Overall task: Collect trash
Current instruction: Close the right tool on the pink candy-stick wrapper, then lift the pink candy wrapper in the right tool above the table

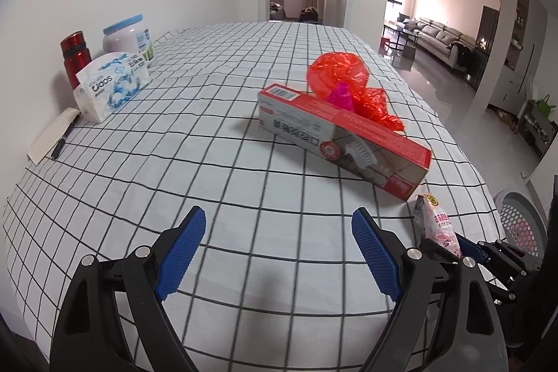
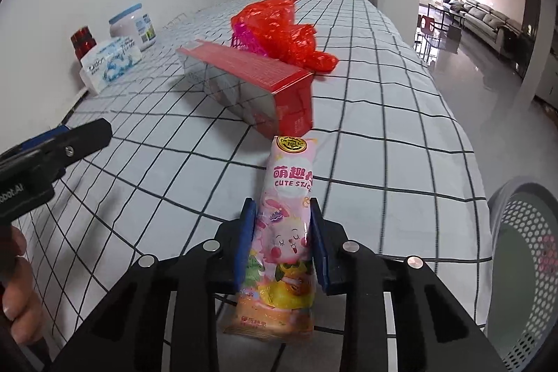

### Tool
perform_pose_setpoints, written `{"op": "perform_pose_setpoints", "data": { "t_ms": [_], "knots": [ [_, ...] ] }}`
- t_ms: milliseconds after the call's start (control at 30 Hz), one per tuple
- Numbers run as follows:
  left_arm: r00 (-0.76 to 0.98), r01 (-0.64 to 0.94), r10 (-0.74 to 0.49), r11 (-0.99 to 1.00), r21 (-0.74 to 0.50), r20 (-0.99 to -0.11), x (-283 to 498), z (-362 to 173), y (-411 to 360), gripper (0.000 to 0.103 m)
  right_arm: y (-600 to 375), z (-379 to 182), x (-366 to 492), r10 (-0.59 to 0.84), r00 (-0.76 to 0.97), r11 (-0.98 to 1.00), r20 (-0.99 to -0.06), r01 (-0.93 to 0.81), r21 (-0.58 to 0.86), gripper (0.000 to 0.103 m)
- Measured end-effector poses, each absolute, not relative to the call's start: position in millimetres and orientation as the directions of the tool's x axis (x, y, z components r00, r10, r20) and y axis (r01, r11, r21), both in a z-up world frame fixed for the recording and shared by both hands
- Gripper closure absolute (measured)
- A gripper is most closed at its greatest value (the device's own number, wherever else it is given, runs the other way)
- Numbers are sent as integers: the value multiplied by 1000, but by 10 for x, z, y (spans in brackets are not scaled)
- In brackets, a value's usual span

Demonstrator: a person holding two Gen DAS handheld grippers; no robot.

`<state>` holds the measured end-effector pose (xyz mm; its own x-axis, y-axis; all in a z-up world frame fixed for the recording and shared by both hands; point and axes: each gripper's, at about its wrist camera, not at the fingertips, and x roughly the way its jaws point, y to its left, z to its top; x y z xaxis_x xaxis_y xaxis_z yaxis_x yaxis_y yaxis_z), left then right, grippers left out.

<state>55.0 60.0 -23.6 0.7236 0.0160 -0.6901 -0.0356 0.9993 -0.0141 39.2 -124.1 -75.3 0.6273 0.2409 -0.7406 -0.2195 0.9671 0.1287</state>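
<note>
Snack packet [image 2: 282, 232], printed face plain only in my right view, points lengthwise away, clamped in my right tool [image 2: 283, 241]; left tool [image 1: 277, 253] gapes apart.

Bright window daylight; soft shadows; fisheye-bent edges, perhaps slightly blurred.

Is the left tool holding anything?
No, the left tool stands wide open over bare checked tablecloth, with nothing between its blue pads.
</note>
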Motion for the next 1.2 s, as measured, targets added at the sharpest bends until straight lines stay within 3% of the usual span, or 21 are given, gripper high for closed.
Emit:
{"op": "perform_pose_setpoints", "data": {
  "t_ms": [633,1200],
  "knots": [
    [738,70,-52,998,0,-673,850,-199,-243,18,-2015,-660,241,275,690,953,-669,-105,283,74],
    [683,11,-18,1000,-14,-730,1244,-500,-332,18,-2050,-652,214,302,690,944,-658,-121,307,74]
  ]
}}
